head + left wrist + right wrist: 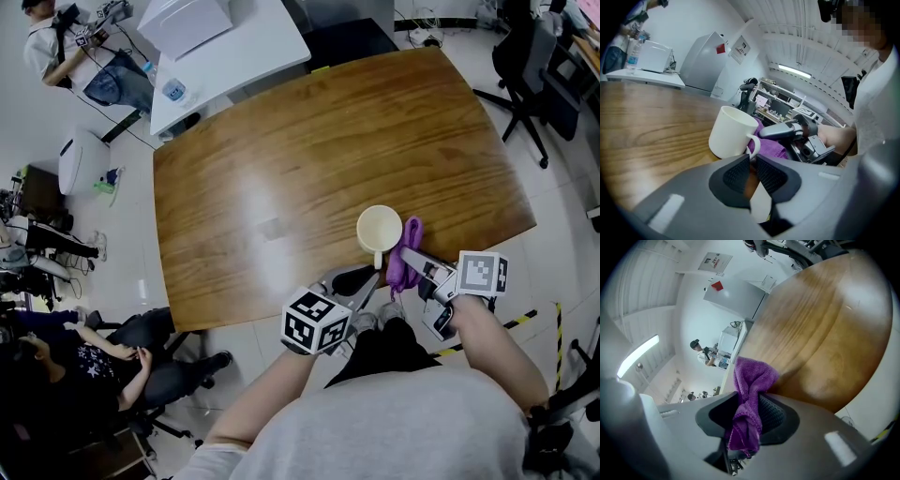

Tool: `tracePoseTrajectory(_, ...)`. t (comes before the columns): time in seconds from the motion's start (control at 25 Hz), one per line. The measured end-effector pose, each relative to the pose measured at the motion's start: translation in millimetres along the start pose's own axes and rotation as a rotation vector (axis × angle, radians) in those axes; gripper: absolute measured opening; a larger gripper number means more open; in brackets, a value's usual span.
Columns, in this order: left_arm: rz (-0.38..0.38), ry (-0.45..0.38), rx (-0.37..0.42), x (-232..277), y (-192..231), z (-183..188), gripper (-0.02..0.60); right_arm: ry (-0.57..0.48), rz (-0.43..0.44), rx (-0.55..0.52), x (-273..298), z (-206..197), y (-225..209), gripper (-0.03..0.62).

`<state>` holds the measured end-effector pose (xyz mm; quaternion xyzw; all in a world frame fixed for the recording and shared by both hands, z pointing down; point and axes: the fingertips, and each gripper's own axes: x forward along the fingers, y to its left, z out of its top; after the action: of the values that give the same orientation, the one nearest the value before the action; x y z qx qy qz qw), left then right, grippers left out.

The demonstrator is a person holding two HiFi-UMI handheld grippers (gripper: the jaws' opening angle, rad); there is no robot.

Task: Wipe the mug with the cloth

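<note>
A white mug (379,228) stands upright near the front edge of the wooden table (281,159), its handle (753,144) turned toward me. My left gripper (373,278) reaches in from below the edge. In the left gripper view its jaws (753,161) stand narrowly apart with the handle's lower end at the tips, and I see no pad pressing on it. My right gripper (405,255) is shut on a bunched purple cloth (752,376), and the cloth (409,265) hangs just right of the mug, touching or nearly touching it. The right gripper's fingers (783,130) lie over the cloth (771,146) beside the mug (731,133).
The table's front edge runs just below the mug, with floor beyond it. A white table (234,47) stands at the back left with a person (66,52) beside it. More people sit at the left (56,347). An office chair (530,66) stands at the back right.
</note>
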<state>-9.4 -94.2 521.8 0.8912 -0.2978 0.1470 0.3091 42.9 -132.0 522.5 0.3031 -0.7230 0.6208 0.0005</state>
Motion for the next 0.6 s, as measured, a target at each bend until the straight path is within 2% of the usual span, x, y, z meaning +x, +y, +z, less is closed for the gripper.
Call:
tracePoseTrajectory(0.28, -0.007, -0.006, -0.004, 1, 0, -1, 0.038, 0.048, -0.068, -0.028, 10, -8, -20, 0.133)
tracePoseTrajectory(0.6, -0.028, -0.027, -0.011, 0, 0, 1, 0.038, 0.046, -0.069, -0.012, 11, -9, -24, 0.133)
